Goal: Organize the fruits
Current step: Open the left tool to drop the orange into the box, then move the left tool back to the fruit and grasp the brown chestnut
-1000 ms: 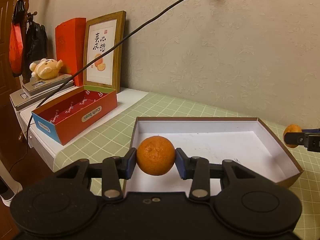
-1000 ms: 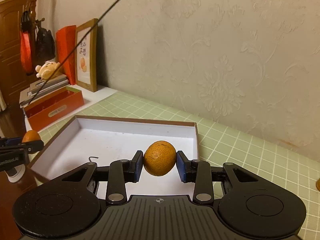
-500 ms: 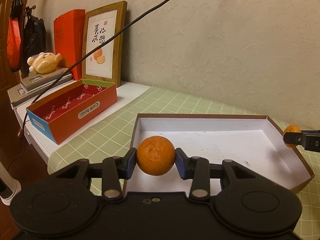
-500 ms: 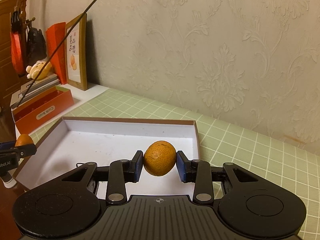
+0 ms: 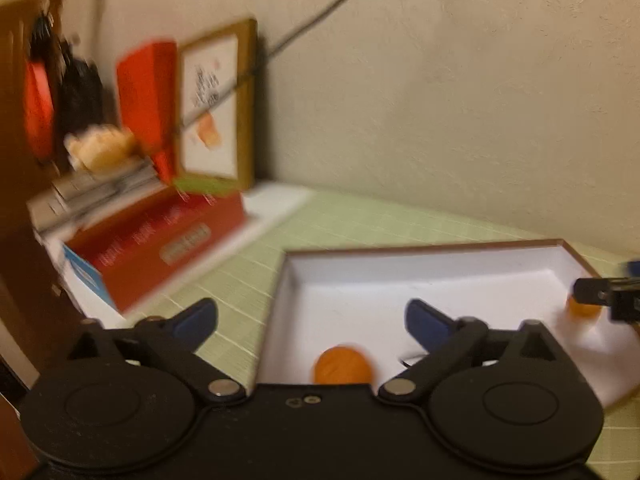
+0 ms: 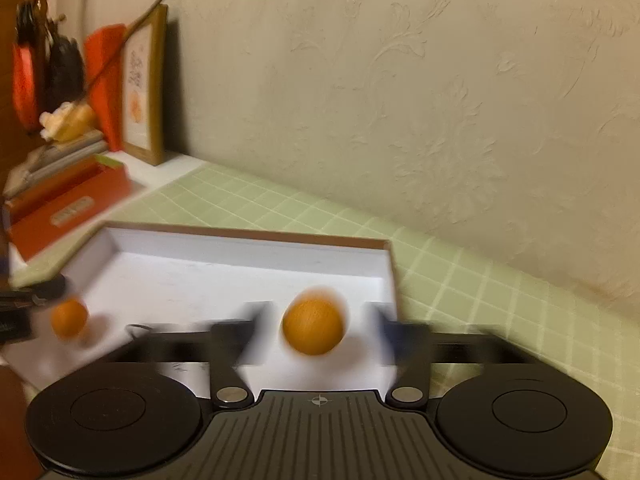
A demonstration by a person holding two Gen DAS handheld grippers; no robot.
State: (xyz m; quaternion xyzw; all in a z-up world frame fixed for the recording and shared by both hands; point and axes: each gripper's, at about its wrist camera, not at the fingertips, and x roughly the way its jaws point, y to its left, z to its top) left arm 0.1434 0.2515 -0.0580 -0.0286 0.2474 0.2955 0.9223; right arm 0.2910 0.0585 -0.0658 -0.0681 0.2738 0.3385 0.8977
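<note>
A shallow white box with a brown rim (image 5: 420,247) (image 6: 248,234) lies on the green checked cloth. My left gripper (image 5: 310,320) hangs over its near left corner, jaws opening wide. A blurred orange (image 5: 342,365) sits free just below them, inside the box. My right gripper (image 6: 322,322) is over the box's right end, its blurred jaws opening. A second orange (image 6: 314,322) is between its fingers, clear of both pads. Each view shows the other gripper's fruit: the right one's orange (image 5: 584,309) and the left one's orange (image 6: 69,317) inside the box.
A red open carton (image 5: 160,240) stands left of the box, with a framed picture (image 5: 212,104) and a red folder behind it against the wall. A plush toy (image 5: 100,148) lies on stacked books. A dark cable (image 5: 320,20) crosses overhead.
Both grippers have let go of their oranges: the jaws have swung wide and each fruit has dropped toward the box floor. Both hands have sunk a little over the box.
</note>
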